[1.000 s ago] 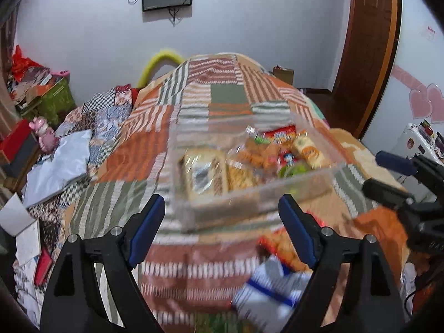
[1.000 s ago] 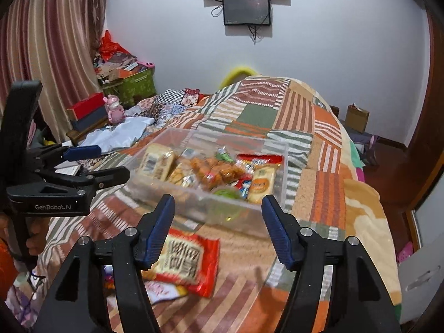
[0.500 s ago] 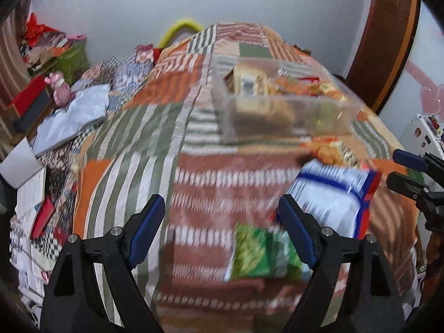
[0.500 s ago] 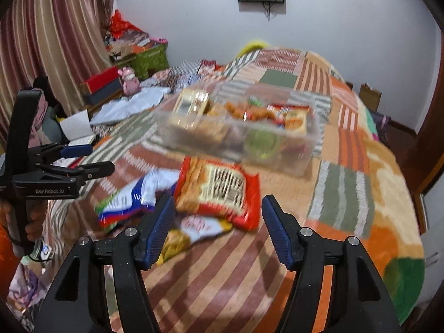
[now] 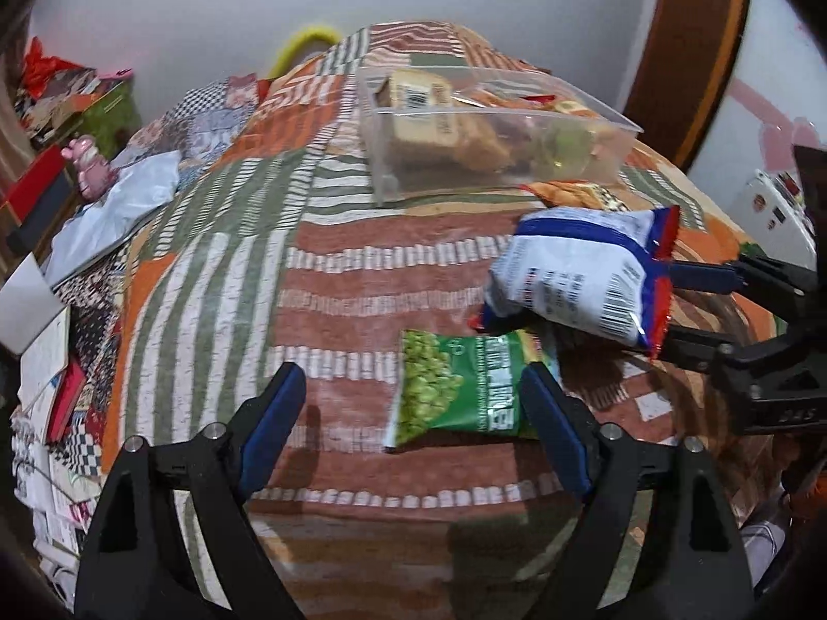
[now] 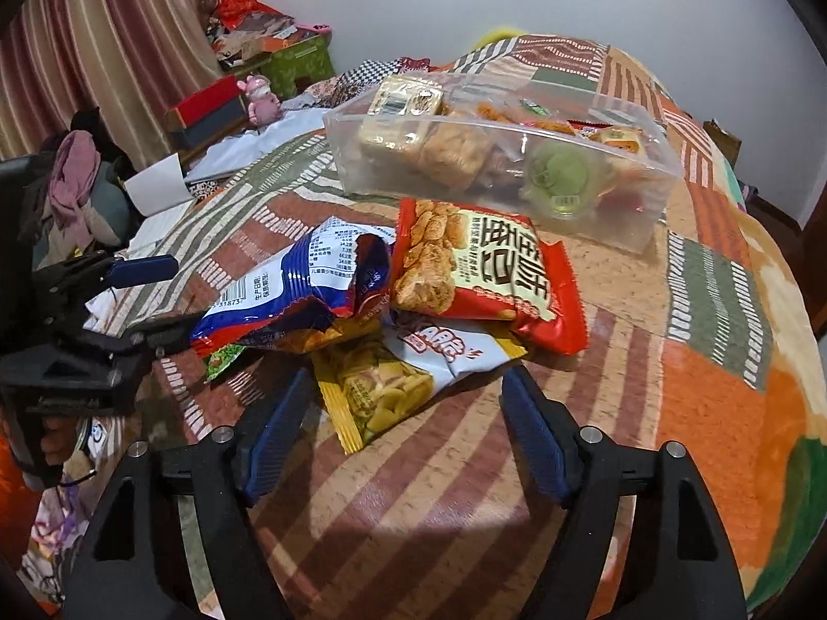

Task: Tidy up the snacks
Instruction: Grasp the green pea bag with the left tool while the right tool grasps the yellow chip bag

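Four loose snack bags are lying at the centre of the frame, just below the clear bin [image 6: 496,165]: a red bag [image 6: 486,274], a blue-and-white bag [image 6: 305,294], a yellow bag [image 6: 393,387] and a green bag [image 5: 460,387]. They are looking light, crinkly and slippery, so pinching a sealed edge seems best. The left gripper [image 5: 418,418] and right gripper [image 6: 408,429] have just been opening, with nothing pressed between either pair of jaws.

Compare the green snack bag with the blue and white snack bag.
The green snack bag lies flat on the bedspread; the blue and white snack bag is puffed, crumpled and propped partly over it. The green one looks smaller. Both lie outside the clear bin.
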Available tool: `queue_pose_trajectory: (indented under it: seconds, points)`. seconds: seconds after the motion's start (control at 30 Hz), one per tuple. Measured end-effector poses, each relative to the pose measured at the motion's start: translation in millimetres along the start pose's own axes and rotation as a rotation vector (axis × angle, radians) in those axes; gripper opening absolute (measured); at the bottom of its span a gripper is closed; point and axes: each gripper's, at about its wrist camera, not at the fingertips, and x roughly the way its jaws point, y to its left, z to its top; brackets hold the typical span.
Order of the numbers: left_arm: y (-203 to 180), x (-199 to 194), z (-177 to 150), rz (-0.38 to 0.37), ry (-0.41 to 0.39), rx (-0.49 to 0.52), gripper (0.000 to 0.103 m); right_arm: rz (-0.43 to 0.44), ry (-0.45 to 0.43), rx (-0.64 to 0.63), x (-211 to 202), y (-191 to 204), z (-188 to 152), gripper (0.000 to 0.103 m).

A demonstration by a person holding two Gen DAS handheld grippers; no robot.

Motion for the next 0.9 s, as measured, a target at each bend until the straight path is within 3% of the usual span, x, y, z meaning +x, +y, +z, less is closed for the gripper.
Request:
queue_pose_trajectory:
  seconds: [0.33, 0.47, 0.6, 0.63, 0.7, 0.9]
  points:
    - [2, 27, 1, -0.109, 0.05, -0.064, 0.091, -0.015, 0.041, 0.006, 18, 3, 7, 0.077]
    - [5, 32, 2, -0.109, 0.035, -0.084, 0.09, -0.009, 0.044, 0.025, 23, 1, 12, 0.08]
    - [8, 32, 3, -0.117, 0.016, -0.096, 0.066, 0.004, 0.027, 0.064, 26, -2, 15, 0.08]
    - [8, 32, 3, -0.118, 0.014, -0.097, 0.064, 0.004, 0.019, 0.069, 26, -2, 15, 0.079]
    - [8, 32, 3, -0.12, 0.004, -0.101, 0.061, 0.009, 0.009, 0.073, 26, -3, 16, 0.065]
    - [7, 26, 1, -0.104, -0.026, -0.092, 0.056, 0.016, -0.009, 0.076, 21, -4, 14, 0.054]
